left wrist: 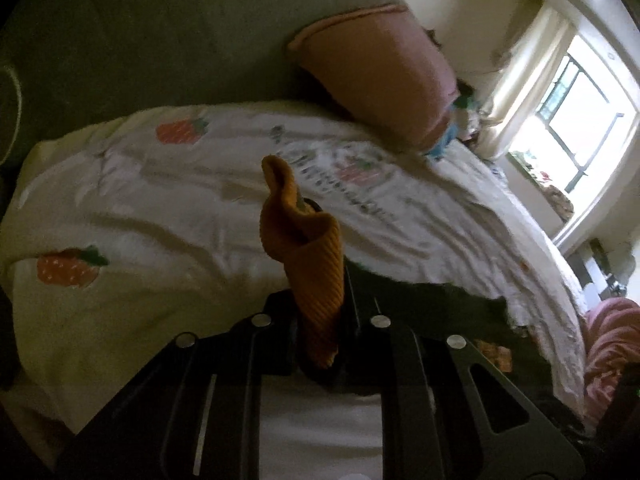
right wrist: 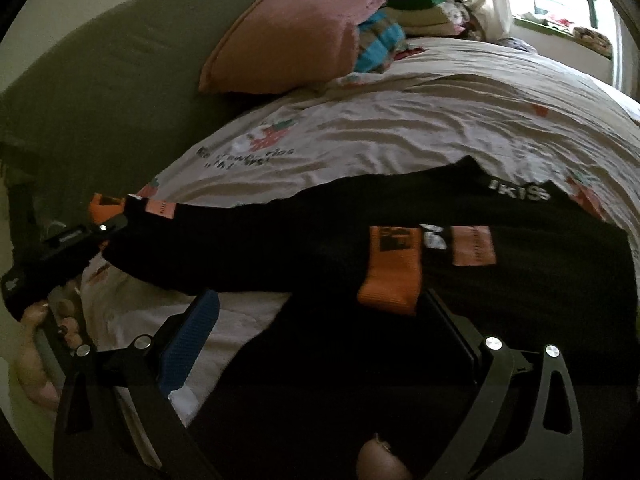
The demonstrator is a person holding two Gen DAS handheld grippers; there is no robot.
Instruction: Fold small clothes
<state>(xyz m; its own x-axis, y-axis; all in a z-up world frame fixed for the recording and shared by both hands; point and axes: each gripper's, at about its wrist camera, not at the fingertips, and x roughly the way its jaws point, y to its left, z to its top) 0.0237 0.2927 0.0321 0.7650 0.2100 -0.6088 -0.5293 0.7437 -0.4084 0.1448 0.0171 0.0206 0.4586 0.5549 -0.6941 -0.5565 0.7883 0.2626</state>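
Two left fingers [left wrist: 320,264] around orange cuff [left wrist: 308,248]

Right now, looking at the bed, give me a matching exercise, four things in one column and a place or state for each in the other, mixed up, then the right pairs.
Things:
1. orange cuff
2. pink pillow
3. black garment
4. right gripper

Places or states:
A. leaning against the green headboard
B. fingers spread wide apart
C. pinched in the left gripper
D. spread out across the strawberry-print bedcover

Pairs: 1-C, 2-A, 3-D, 4-B
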